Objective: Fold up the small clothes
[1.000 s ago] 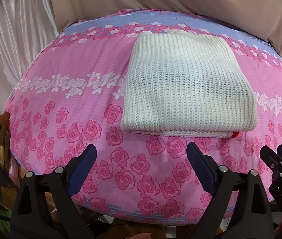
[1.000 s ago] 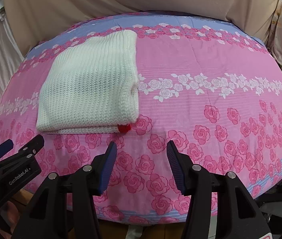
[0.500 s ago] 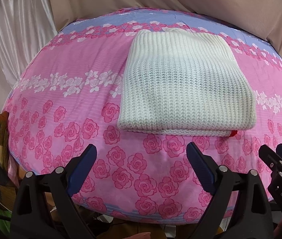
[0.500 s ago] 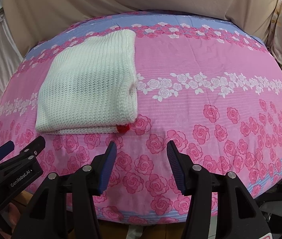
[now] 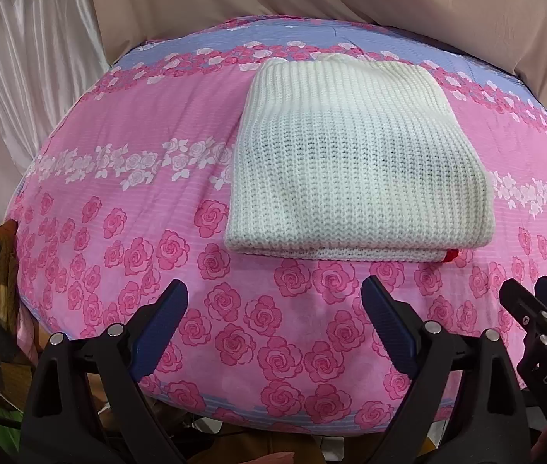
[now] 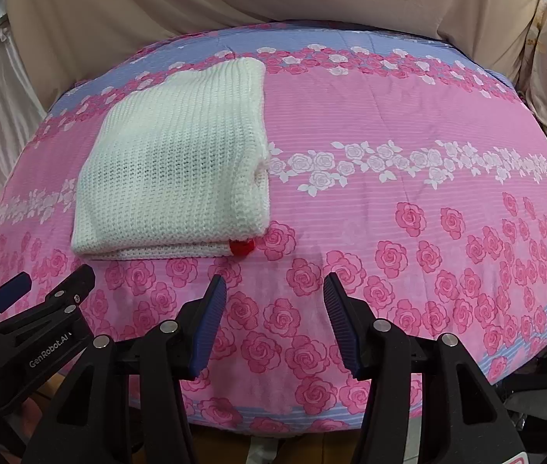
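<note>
Folded white knit garment (image 5: 358,162) lies beyond both grippers' parted, empty jaws.

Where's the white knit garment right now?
The white knit garment lies folded on the pink rose bedsheet, ahead of both open grippers; upper left in the right wrist view.

You have a bed (image 5: 157,178) in front of you, covered by a pink sheet (image 6: 389,123) printed with roses, with a white rose band across the middle and a blue strip along the far edge. One thing lies directly on it: a folded white knit garment (image 5: 354,162), flat and squared, a small red tag (image 6: 241,248) showing at its near corner.
</note>
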The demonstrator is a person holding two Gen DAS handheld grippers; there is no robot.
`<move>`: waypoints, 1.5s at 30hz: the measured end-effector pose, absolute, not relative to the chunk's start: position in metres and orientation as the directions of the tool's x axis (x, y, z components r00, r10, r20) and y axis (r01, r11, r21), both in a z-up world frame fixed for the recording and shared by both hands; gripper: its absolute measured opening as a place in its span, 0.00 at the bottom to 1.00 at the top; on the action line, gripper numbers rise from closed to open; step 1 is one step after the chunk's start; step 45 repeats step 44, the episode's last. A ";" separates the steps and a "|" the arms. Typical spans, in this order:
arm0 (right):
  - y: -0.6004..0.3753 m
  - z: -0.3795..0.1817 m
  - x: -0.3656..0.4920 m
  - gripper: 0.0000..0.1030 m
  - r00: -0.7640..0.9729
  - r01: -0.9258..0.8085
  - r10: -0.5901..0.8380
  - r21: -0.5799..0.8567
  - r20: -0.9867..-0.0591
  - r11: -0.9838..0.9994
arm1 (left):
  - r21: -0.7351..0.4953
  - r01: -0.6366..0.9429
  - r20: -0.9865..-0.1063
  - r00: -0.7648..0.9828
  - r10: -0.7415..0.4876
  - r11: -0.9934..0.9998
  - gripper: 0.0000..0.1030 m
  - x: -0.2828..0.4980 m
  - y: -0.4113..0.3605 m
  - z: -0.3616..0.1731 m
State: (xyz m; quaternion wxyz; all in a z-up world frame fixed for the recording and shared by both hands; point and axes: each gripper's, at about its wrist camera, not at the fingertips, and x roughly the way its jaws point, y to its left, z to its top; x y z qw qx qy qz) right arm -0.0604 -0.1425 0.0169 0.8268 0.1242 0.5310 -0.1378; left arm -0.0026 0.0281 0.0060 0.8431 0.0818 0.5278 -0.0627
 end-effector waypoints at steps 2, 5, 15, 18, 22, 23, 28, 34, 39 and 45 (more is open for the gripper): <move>-0.142 0.017 -0.060 0.50 0.399 0.360 -0.097 0.059 -0.912 0.931 | 0.075 0.192 -0.898 0.440 -0.017 0.979 0.86 -0.003 0.028 0.006; -0.141 0.018 -0.060 0.50 0.401 0.359 -0.096 0.060 -0.911 0.932 | 0.083 0.195 -0.894 0.447 -0.014 0.977 0.86 -0.003 0.027 0.007; -0.142 0.018 -0.060 0.50 0.402 0.358 -0.096 0.060 -0.910 0.932 | 0.085 0.199 -0.891 0.454 -0.015 0.976 0.86 0.000 0.024 0.007; -0.142 0.020 -0.059 0.51 0.405 0.359 -0.098 0.060 -0.909 0.932 | 0.088 0.208 -0.889 0.458 -0.017 0.974 0.86 0.000 0.022 0.008; -0.142 0.021 -0.058 0.51 0.410 0.357 -0.100 0.059 -0.907 0.932 | 0.090 0.216 -0.885 0.465 -0.021 0.972 0.86 0.000 0.018 0.009; -0.142 0.021 -0.058 0.51 0.411 0.358 -0.100 0.060 -0.906 0.932 | 0.090 0.219 -0.884 0.466 -0.023 0.972 0.86 0.000 0.017 0.009; -0.140 0.023 -0.057 0.51 0.417 0.351 -0.100 0.058 -0.903 0.935 | 0.095 0.232 -0.883 0.469 -0.026 0.968 0.86 0.000 0.012 0.009; -0.135 0.024 -0.053 0.51 0.421 0.337 -0.101 0.053 -0.901 0.940 | 0.101 0.241 -0.878 0.479 -0.028 0.965 0.86 0.000 0.006 0.011; -0.133 0.027 -0.051 0.53 0.428 0.331 -0.105 0.048 -0.898 0.942 | 0.116 0.230 -0.875 0.485 -0.010 0.966 0.86 0.001 0.005 0.012; -0.139 0.028 -0.052 0.56 0.431 0.347 -0.112 0.050 -0.895 0.936 | 0.112 0.217 -0.880 0.476 -0.005 0.970 0.86 0.004 0.006 0.011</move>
